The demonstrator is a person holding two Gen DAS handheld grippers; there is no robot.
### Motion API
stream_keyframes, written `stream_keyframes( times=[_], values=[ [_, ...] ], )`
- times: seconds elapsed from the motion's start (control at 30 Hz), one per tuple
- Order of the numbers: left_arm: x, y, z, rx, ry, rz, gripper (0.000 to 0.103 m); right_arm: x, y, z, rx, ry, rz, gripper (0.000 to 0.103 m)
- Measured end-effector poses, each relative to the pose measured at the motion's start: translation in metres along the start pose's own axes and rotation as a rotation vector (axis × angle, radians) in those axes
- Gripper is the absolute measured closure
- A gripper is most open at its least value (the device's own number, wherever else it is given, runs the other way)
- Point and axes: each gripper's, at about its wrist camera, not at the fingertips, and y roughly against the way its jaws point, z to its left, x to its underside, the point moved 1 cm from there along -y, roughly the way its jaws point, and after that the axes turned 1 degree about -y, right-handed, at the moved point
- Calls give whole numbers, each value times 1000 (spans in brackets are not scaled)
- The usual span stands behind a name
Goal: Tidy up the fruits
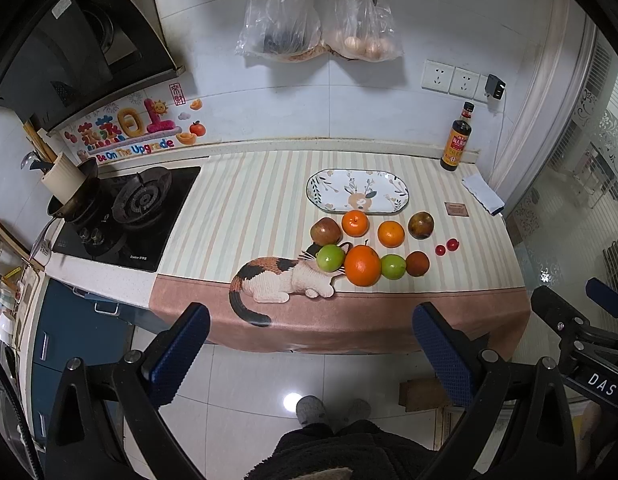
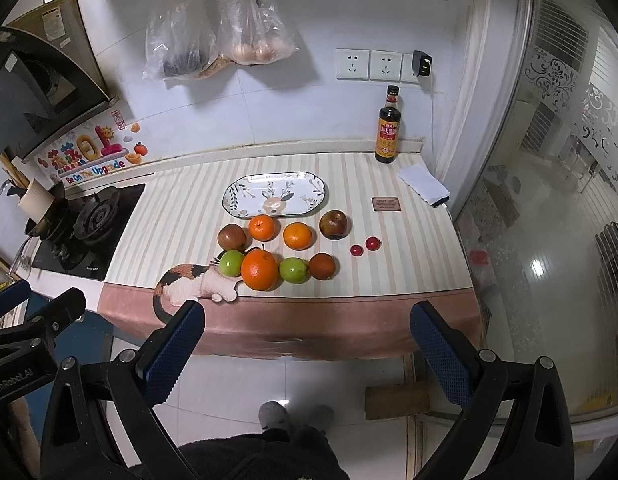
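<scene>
Both hand-held grippers hang back from the tabletop edge, tilted down toward it: the left hand-held gripper and the right hand-held gripper each have their blue pads spread as wide as they go, with nothing between them. That reads as a ready stance before a first pick.

Ahead of both, on the striped tabletop, the fruits lie loose in two rows. Nearest the grippers sit a large orange flanked by a green apple and another green fruit, with a dark reddish fruit at the end. Beyond them are two smaller oranges, two brownish apples, and a pair of small red fruits off toward the right gripper's side.

Farther still lies an oval patterned plate, bare, just past the back row; it is probably where the fruit belongs. Nothing has gone onto it yet.
</scene>
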Motion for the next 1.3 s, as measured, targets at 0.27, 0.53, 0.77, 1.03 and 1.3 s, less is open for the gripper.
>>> stream_keyframes(
  times=[0.27, 0.53, 0.77, 1.03, 1.3],
  values=[
    [1, 10, 1, 0, -1, -1, 0, -1, 0, -1, -1, -1, 2, 0],
    [1, 10, 1, -1, -1, -1, 0, -2, 0, -1, -2, -2, 2, 0],
    [1, 10, 0, 1, -3, 1, 0, -2, -1, -2, -2, -4, 4, 0],
    [-9, 13, -9, 4, -7, 0, 0, -4, -3, -4, 3, -11, 5, 0],
    [-14, 4, -19, 3, -10, 5, 0, -4, -5, -5, 1, -13, 6, 0]
  ],
)
